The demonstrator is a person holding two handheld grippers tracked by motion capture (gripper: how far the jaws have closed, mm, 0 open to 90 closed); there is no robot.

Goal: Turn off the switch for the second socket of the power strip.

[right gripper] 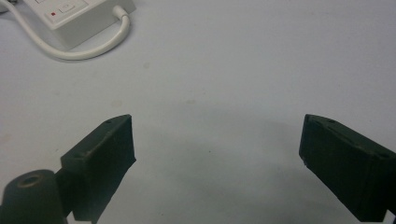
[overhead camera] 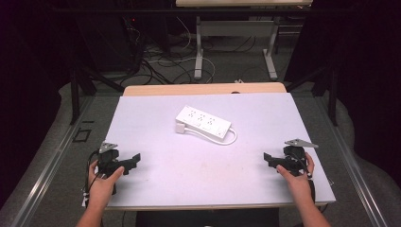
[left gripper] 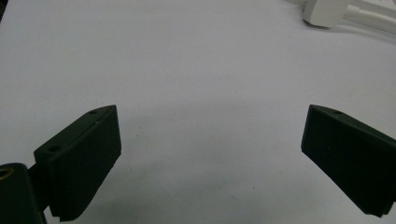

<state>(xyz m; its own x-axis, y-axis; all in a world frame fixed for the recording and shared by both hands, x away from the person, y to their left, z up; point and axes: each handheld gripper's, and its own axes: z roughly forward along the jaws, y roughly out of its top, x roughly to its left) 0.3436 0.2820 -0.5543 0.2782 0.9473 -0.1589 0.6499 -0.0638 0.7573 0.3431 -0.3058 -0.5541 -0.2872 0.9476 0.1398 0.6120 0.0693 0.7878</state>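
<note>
Power strip point(overhead camera: 204, 122), white and flat, lies on the white surface point(overhead camera: 189, 175), a bit past the middle. Its white cord point(overhead camera: 222, 140) curls round the near side of the power strip, and a white plug point(overhead camera: 181, 127) sits by the strip's left end. My left gripper point(overhead camera: 132, 161) is well apart from the power strip, near and to its left, with its jaws wide open and holding nothing. My right gripper point(overhead camera: 268, 159) is near and to the right of the strip, jaws wide open too, holding nothing.
</note>
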